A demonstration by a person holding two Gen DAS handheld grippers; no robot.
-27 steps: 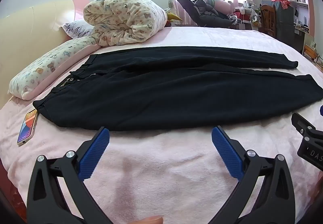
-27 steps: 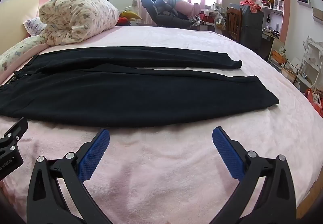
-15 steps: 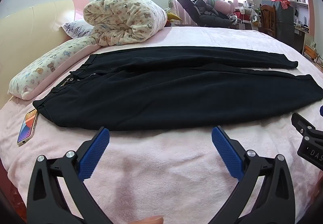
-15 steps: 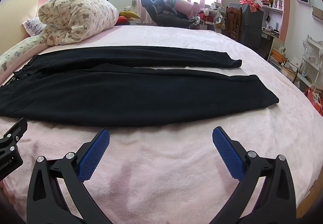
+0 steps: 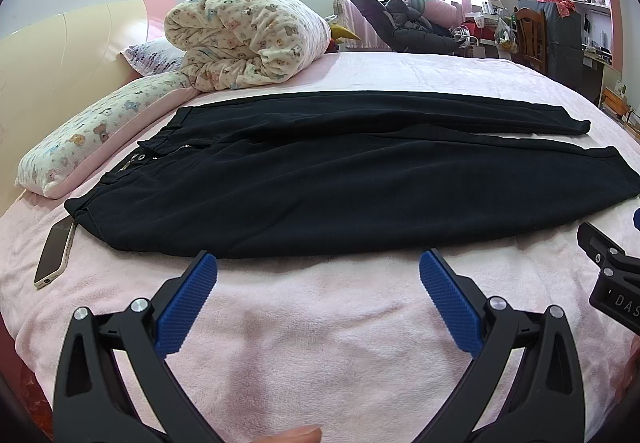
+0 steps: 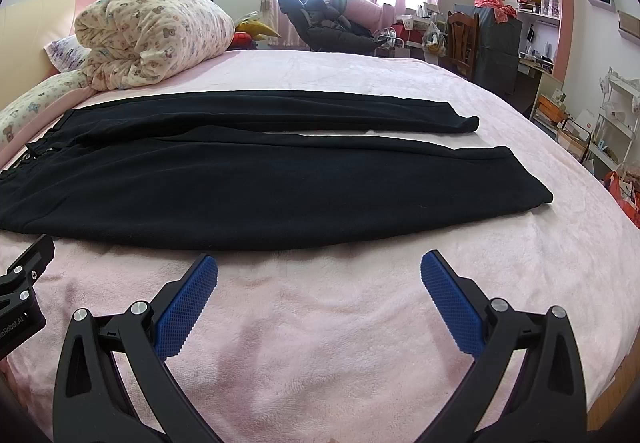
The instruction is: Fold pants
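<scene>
My left gripper (image 5: 318,263) is spread wide, its blue ribbed pads (image 5: 188,303) angled down over the bed with nothing between them. My right gripper (image 6: 319,263) is spread just as wide and just as empty; its pads (image 6: 450,303) carry a fine diamond grid on black plastic arms with silver pivot pins.

The black pants (image 5: 320,179) lie flat across the pink blanket (image 5: 320,343), unfolded, just beyond both sets of fingertips and not touched by either. The cloth looks soft and matte with a faint nap. The waistband points toward the headboard side, with a small metal zipper and eyelets showing there; the two legs run away from it, split by a thin wedge of pink, the nearer leg broad and the farther one narrow, ending in a slightly curled hem. In the right wrist view the waistband (image 6: 16,163) is cut off by the frame edge.

The blanket is fluffy, terry-like. A phone (image 5: 54,257) in a pale case lies just beside the waist corner of the pants, one end tucked under the fabric. Beyond the pants sits a rolled quilt (image 5: 244,43) printed with little bears, resting on a long pillow (image 5: 92,135) with the same sort of print. A dark heap by the window is too backlit to make out.
</scene>
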